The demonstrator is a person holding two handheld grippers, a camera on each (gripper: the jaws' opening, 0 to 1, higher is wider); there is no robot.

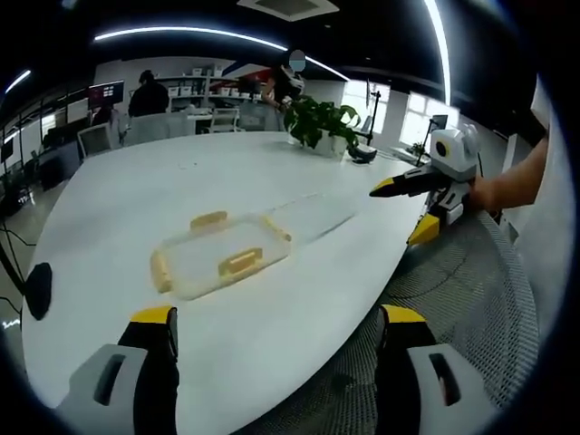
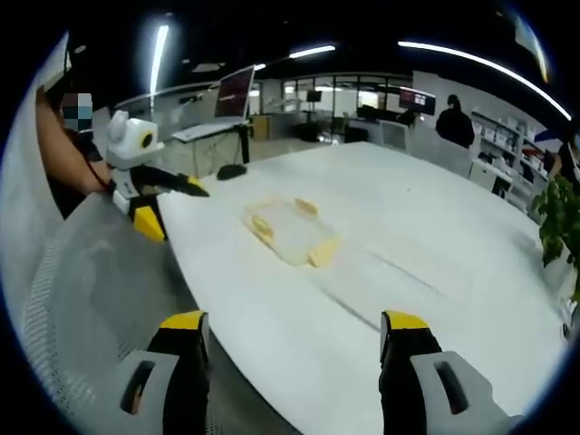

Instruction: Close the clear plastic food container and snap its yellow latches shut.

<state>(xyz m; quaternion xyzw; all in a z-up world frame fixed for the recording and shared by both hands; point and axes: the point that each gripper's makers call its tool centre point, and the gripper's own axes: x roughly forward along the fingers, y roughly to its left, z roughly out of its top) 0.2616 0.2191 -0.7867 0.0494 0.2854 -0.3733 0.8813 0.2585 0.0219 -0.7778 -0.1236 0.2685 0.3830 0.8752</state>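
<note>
Container (image 1: pixel 222 256) sits on the white table (image 1: pixel 136 190), well apart from both my grippers, left (image 1: pixel 276 344) and right (image 2: pixel 294 349), each with jaws apart and empty. I count one container, three yellow latches (image 1: pixel 240 262) visible, one plant (image 1: pixel 317 120). Risk, I judge: clear lid (image 1: pixel 308 216) is hard to see; pressing off-centre could skid it.

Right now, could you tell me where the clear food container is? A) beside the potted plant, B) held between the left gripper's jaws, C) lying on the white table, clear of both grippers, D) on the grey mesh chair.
C: the clear food container with its yellow latches lies flat on the white table, apart from the open left gripper and right gripper.
</note>
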